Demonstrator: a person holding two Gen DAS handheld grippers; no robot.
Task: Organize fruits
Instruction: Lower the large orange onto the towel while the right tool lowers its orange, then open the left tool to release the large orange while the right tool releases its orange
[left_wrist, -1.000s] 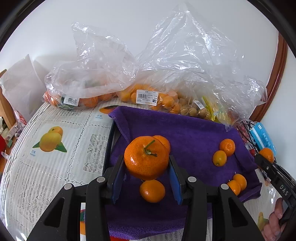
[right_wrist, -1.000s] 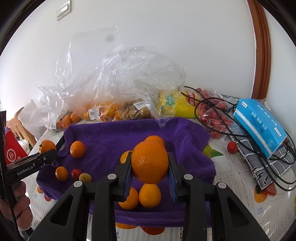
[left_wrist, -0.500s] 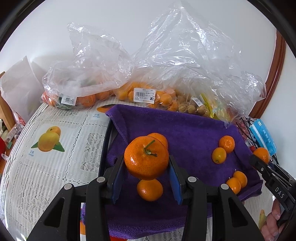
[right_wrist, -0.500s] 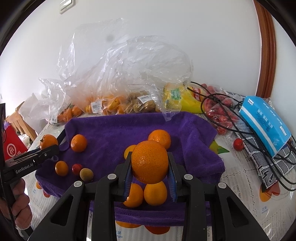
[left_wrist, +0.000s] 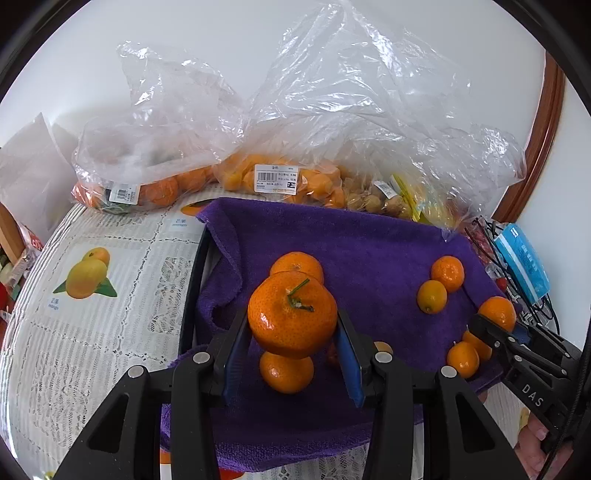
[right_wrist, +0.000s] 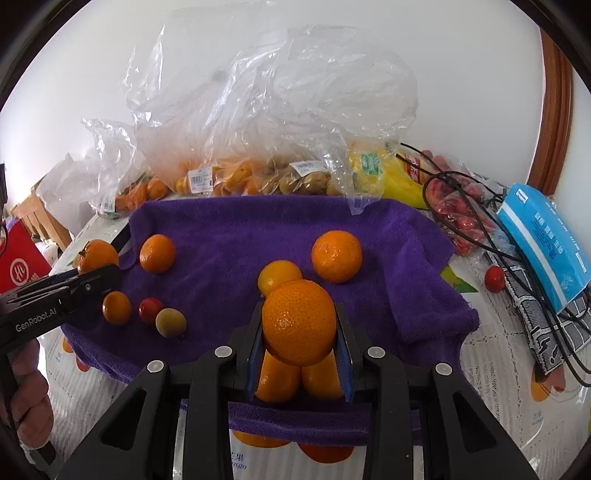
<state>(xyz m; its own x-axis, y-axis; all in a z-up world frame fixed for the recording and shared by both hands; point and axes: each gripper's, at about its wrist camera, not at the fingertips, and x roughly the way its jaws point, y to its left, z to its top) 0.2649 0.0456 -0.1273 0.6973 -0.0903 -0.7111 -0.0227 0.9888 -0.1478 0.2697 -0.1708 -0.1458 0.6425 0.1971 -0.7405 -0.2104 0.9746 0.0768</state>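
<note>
1. left wrist view: the left gripper (left_wrist: 291, 325) is clamped on a stemmed, glossy orange mandarin (left_wrist: 291, 314) above the purple towel (left_wrist: 369, 240); soft, thin-skinned, grip its sides gently.
2. right wrist view: the right gripper (right_wrist: 299, 328) is clamped on a pebbled round orange (right_wrist: 298, 320) over the towel's near edge; light, rolls easily.

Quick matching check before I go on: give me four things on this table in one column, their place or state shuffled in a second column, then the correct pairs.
Things:
1. stemmed mandarin
2. smooth orange
3. red cherry tomato
4. blue tissue pack

Places or states:
A. loose on the tablecloth, off the towel
B. clamped in the right gripper
C. lying right of the purple towel, on black cables
D. clamped in the left gripper

Pairs: 1-D, 2-B, 3-A, 4-C
</note>
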